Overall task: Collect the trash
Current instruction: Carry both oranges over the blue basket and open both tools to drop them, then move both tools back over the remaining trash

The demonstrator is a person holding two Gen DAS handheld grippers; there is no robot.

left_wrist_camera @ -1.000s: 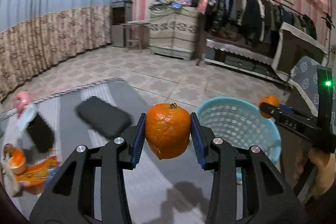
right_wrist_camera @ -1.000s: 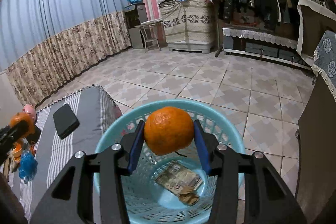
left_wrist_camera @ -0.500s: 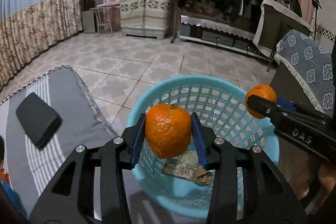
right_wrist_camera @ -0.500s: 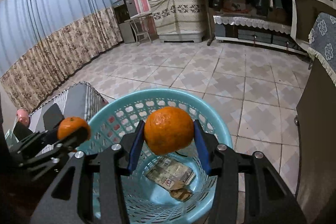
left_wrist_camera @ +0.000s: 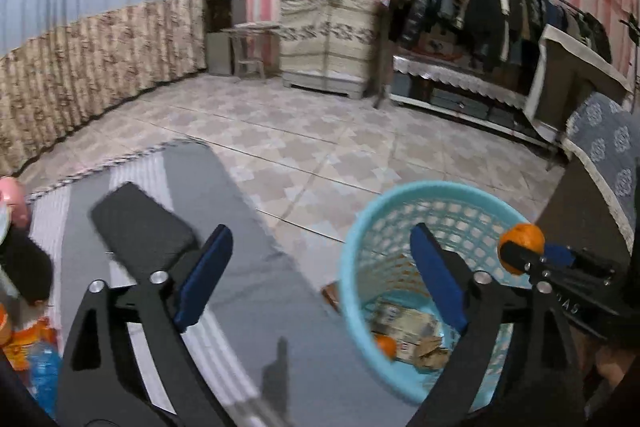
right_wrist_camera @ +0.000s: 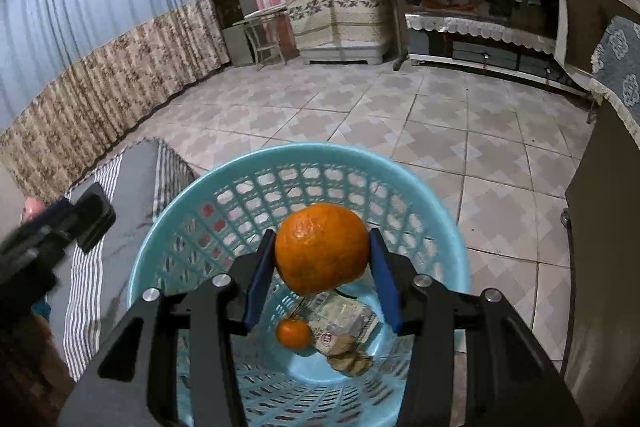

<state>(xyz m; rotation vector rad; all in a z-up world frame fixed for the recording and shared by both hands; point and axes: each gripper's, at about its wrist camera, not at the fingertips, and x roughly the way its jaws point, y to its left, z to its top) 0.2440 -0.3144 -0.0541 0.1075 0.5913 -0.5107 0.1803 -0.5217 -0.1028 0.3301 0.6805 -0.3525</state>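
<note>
My left gripper [left_wrist_camera: 320, 267] has its jaws opening wide, with nothing between the blue pads. An orange [left_wrist_camera: 386, 345] lies at the bottom of the light blue mesh basket [left_wrist_camera: 436, 193], beside crumpled paper wrappers [left_wrist_camera: 408, 323]. In the right wrist view the same orange [right_wrist_camera: 293, 333] rests next to the wrappers [right_wrist_camera: 344, 319]. My right gripper [right_wrist_camera: 322, 267] is shut on a second orange [right_wrist_camera: 321, 254] and hangs over the basket [right_wrist_camera: 224, 179]. From the left wrist view that orange [left_wrist_camera: 521, 242] sits above the basket's right rim.
A grey striped cloth [left_wrist_camera: 256, 291] covers the surface left of the basket, with a black phone-like slab [left_wrist_camera: 140, 223] on it. More litter, an orange packet [left_wrist_camera: 34, 337] and a blue wrapper [left_wrist_camera: 44, 367], lies at the far left. A dark cabinet [right_wrist_camera: 600, 227] stands right of the basket.
My left gripper opened and let go of its orange, which now lies in the basket. It has swung back to the left over the cloth. The right gripper sank slightly, still holding its orange.
</note>
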